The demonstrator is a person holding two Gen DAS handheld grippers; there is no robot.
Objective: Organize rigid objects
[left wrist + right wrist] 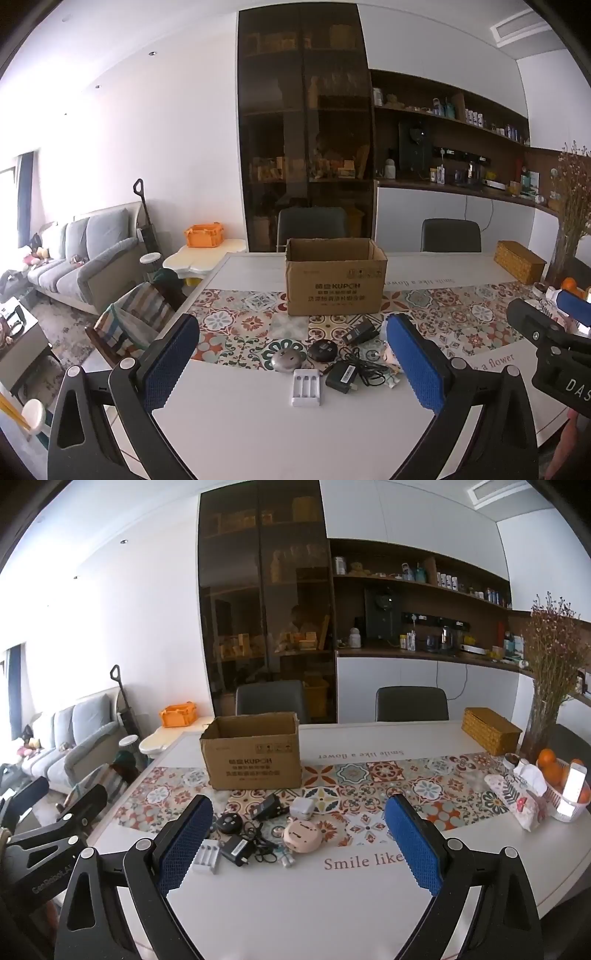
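Observation:
An open cardboard box (334, 277) stands on the table (258, 435), also in the right wrist view (253, 755). In front of it lie small items: a white battery charger (306, 387), a black adapter with cable (343, 376), a grey round device (284, 362), a black round device (323, 349), a black charger (360, 330). The right wrist view adds a pink round item (303, 836) and a white cube plug (303, 808). My left gripper (295, 365) is open and empty above the table's near side. My right gripper (299, 842) is open and empty.
A woven box (489, 734), a vase of dried flowers (546, 686), a basket of oranges (561, 775) and a floral pouch (517, 797) stand at the table's right. Chairs (412, 703) stand behind the table. A sofa (85, 258) is at the left.

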